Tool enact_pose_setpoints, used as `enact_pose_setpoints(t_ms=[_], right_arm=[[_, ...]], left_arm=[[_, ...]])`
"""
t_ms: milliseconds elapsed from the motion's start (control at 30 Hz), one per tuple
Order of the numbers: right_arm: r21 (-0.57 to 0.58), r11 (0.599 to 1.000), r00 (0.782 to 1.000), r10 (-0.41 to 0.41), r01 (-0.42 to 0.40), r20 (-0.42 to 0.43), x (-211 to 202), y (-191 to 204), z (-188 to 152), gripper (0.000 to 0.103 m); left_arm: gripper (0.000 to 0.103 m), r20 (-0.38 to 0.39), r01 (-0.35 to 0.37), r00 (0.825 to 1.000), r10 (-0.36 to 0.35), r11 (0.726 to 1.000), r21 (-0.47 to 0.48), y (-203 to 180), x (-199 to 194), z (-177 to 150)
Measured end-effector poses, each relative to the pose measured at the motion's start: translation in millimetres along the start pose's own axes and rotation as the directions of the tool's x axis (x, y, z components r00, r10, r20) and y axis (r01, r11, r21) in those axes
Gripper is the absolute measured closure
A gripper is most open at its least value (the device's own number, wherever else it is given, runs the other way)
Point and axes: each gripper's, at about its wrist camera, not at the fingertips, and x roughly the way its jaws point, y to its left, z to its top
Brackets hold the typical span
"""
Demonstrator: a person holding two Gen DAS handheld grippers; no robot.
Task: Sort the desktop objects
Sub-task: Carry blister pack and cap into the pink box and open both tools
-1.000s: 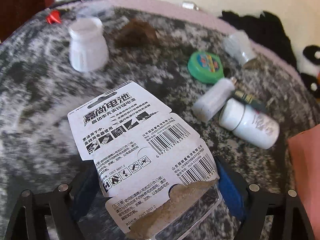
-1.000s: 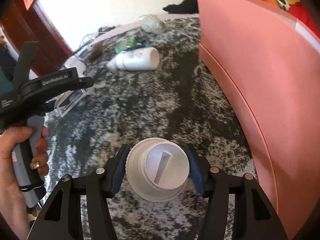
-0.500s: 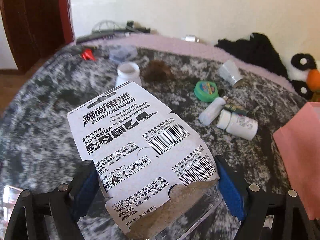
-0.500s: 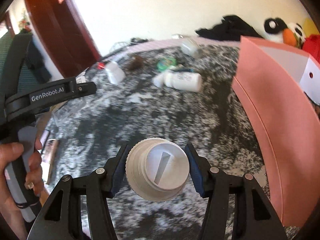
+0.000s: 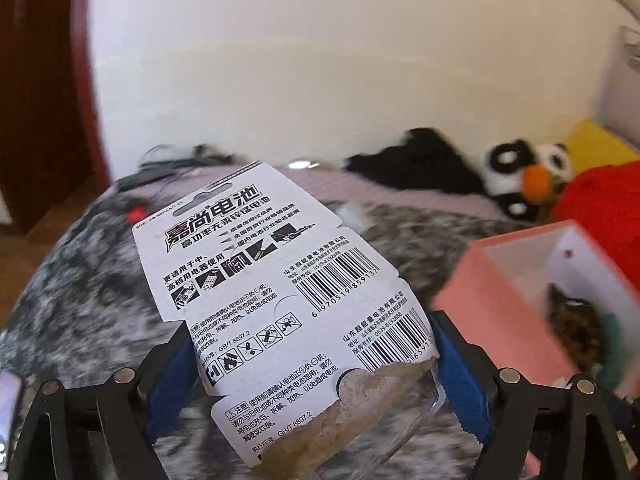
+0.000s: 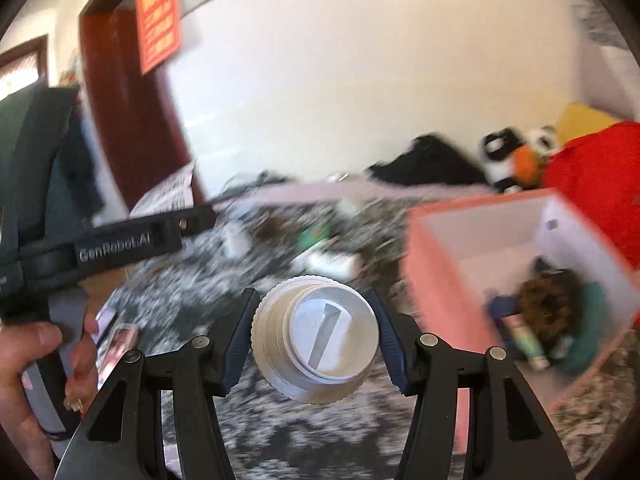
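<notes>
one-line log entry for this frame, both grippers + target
left gripper: shut on battery blister card | right gripper: shut on white jar | pink box: open, partly filled

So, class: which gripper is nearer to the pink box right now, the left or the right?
Right. The right gripper, holding a white bottle, sits just left of the pink box; the left gripper, holding battery packaging, is farther left.

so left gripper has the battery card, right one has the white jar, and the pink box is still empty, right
Not quite: the pink box is not empty. The right wrist view shows several items already inside. The left gripper does hold the battery card, and the right gripper the white jar.
</notes>
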Motion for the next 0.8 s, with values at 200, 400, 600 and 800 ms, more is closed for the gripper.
enact_pose_setpoints(t_ms=[200,400,600,800], right_arm=[[0.094,0.982,0.98,-0.173,0.164,0.101,-49.2,-68.7,10.1,0.044],[0.185,0.932,0.937,-0.333,0.311,0.103,-58.9,-145.8,26.3,0.043],[0.25,0.881,0.915,-0.401,0.401,-0.053,-11.9,-224.4,34.4,0.043],[0.256,0.832,0.865,-0.434,0.492,-0.253,47.2,-283.7,29.9,0.043]], left_arm=[[0.014,0.01,0.147,0.989,-0.149,0.983,0.106,-100.6,-2.0,15.8],[0.013,-0.053,0.268,0.964,-0.262,0.944,0.194,-189.3,26.7,28.7],[0.013,-0.213,0.364,0.92,-0.328,0.918,0.159,-238.3,99.8,33.5],[0.008,-0.42,0.378,0.854,-0.308,0.921,0.095,-258.2,186.0,10.8]])
